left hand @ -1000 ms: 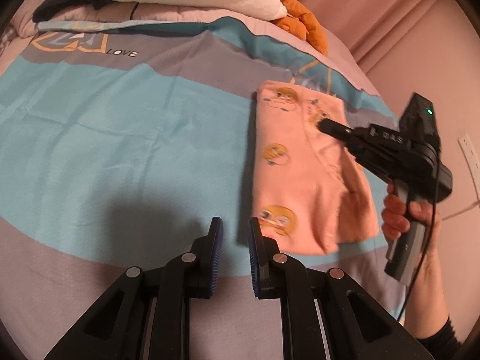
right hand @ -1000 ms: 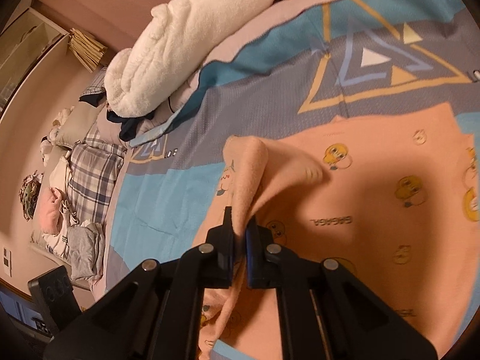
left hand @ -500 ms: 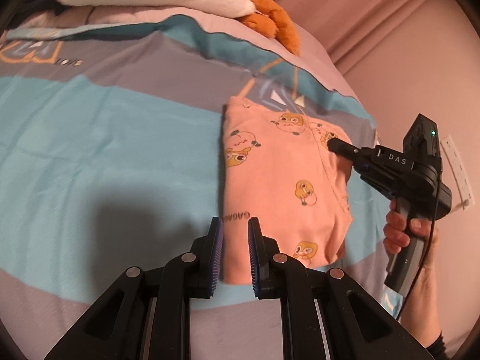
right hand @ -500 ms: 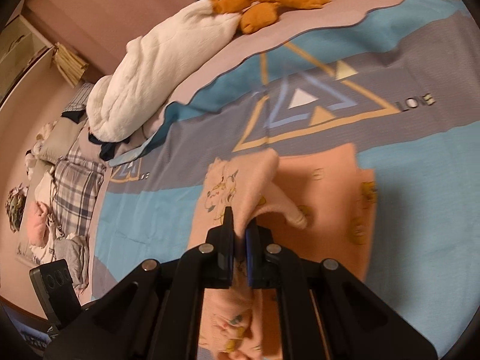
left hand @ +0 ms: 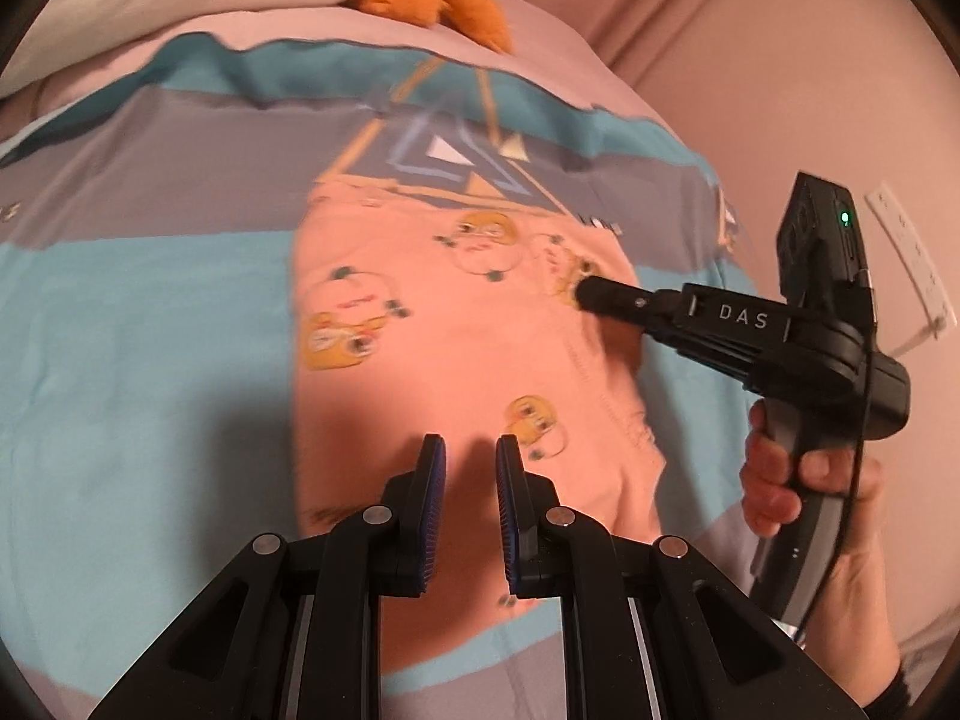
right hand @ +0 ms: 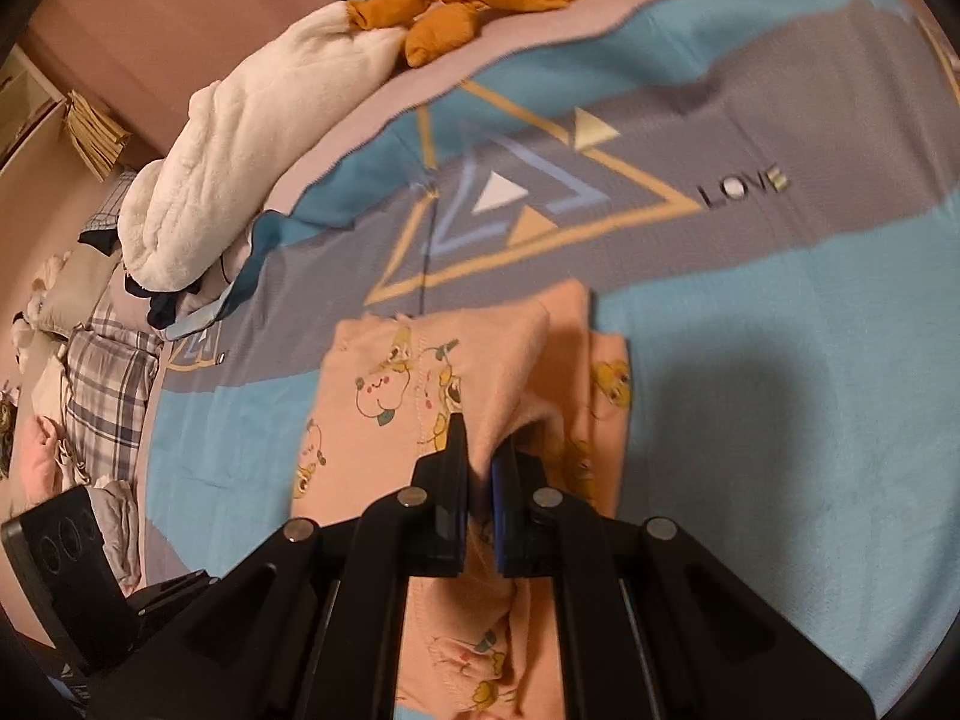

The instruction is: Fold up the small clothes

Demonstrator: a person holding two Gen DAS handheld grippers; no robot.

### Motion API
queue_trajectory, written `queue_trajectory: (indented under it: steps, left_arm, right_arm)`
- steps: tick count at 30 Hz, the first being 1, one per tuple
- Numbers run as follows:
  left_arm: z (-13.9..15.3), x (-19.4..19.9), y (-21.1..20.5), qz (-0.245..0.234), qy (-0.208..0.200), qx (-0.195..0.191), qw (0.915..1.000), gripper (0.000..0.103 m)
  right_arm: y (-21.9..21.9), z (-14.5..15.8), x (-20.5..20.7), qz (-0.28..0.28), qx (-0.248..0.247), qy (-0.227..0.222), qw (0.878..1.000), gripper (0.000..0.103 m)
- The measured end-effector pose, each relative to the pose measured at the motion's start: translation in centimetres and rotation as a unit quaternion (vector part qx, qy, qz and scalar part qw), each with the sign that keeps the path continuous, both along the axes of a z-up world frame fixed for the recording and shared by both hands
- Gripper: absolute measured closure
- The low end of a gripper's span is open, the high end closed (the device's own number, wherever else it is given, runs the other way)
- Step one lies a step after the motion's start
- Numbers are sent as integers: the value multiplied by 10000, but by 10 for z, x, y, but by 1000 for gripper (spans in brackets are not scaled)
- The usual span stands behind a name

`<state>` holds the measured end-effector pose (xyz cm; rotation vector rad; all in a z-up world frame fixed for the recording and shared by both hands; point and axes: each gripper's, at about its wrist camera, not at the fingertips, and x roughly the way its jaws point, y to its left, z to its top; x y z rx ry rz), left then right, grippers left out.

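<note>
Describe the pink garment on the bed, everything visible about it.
The pink garment is soft, fleecy-looking cloth printed with yellow cartoon faces and stitched seams. It lies mostly flat and partly folded on the blue and grey bedspread. One edge is lifted into a fold, pinched in the shut right hand-held gripper. The left hand-held gripper hovers over its near end, holding nothing.

Peach garment (left hand: 456, 348) — yellow cartoon print.

I see warm, dim indoor light tinting everything pinkish. Motion blur smears the bedspread (left hand: 150, 312) and the garment's (left hand: 456, 336) print in the left view; the right is sharper. Soft dark shadows fall near both grippers. Fisheye bends the edges, with black corners.
</note>
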<state>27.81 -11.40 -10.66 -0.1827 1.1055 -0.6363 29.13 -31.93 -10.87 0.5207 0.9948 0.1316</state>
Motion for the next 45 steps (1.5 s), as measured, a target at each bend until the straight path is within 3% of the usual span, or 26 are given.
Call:
queue_trajectory:
  steps: [4,6,8,10,13,16,21,25,26,29,37,40,45]
  left_arm:
    - [-22,8,-16,-139,102,412,9990,91]
    - [-25,8,-16,-195,73,397,9990,91]
    - [-26,10,-12,-250,101,341,9991,89]
    - [-27,11,-9,-267,143,316,9990,89]
    - [-26,9,-12,-300,110,380,9988,89]
    - [-25,10,-18,-344,60,475,9983,89]
    - [-26,11,-19,-334,83,443,9984,89]
    - [-27,10,-17,-318,102,409,9986,89]
    - [-26,11,-16,-311,105,408,9986,89]
    - [-26,12,-15,-284,87,417,9987,89]
    - [-26,12,-14,-245,23,493,9985,89]
    - [-26,10,-16,-252,-48,564,9981,89]
    - [-26,6,-20,-286,-213,714,9968,89]
  right_arm:
    - [-18,-24,3,-24,1037,169,9945,89]
    - [-21,-34,6,-8,1490,174,9887,70]
    - [-22,-43,11,-24,2000,102,9797,59]
    - [-23,-49,14,-168,2397,-8,9707,58]
    - [-25,-35,17,-352,2476,-454,9672,58]
    - [-28,-8,15,-407,2234,-932,9694,58]
    - [-45,25,2,-715,1585,-1271,9765,58]
    - [-35,40,-14,-312,1014,-1240,9866,58]
    - [-29,39,-17,-132,707,-1139,9909,60]
    - [0,34,-25,372,-213,-829,9956,82]
    - [42,13,-64,1208,-1200,-841,9818,86]
    - [52,-4,-66,1400,-1893,-660,9696,88]
    - [48,-19,-70,1381,-2047,-605,9671,88]
